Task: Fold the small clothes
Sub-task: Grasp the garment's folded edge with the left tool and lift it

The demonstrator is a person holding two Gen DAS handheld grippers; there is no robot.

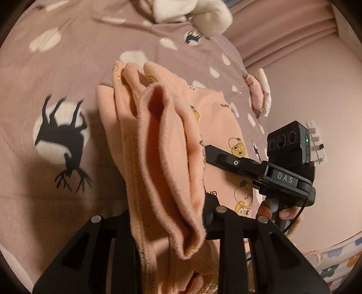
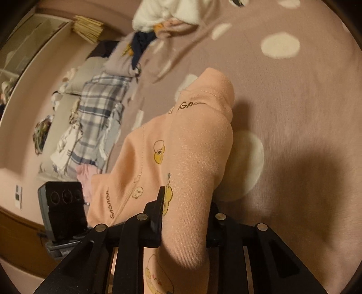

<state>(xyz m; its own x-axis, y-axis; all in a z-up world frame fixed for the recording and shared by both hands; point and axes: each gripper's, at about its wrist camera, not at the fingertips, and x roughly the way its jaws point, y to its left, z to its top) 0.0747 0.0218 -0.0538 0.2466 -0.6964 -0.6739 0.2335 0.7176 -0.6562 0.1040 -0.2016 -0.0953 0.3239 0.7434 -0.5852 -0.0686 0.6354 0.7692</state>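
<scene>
A peach baby garment (image 1: 172, 140) printed with yellow ducks hangs bunched and folded lengthwise above a mauve bedspread (image 1: 67, 74) that has white spots and black deer. My left gripper (image 1: 172, 214) is shut on one end of it, and the cloth hides most of its fingers. My right gripper (image 1: 207, 152) reaches in from the right and pinches the garment's far edge, held by a hand. In the right wrist view the same garment (image 2: 192, 147) drapes over my right gripper (image 2: 186, 203), whose fingers clamp the cloth. The left gripper's body (image 2: 63, 208) shows at lower left.
White fleece clothing (image 1: 203, 15) lies at the far end of the bedspread (image 2: 294, 108), and a small pink item (image 1: 258, 92) lies near its right edge. A plaid cloth among piled clothes (image 2: 99, 106) and a stack of books (image 2: 88, 28) sit at the left.
</scene>
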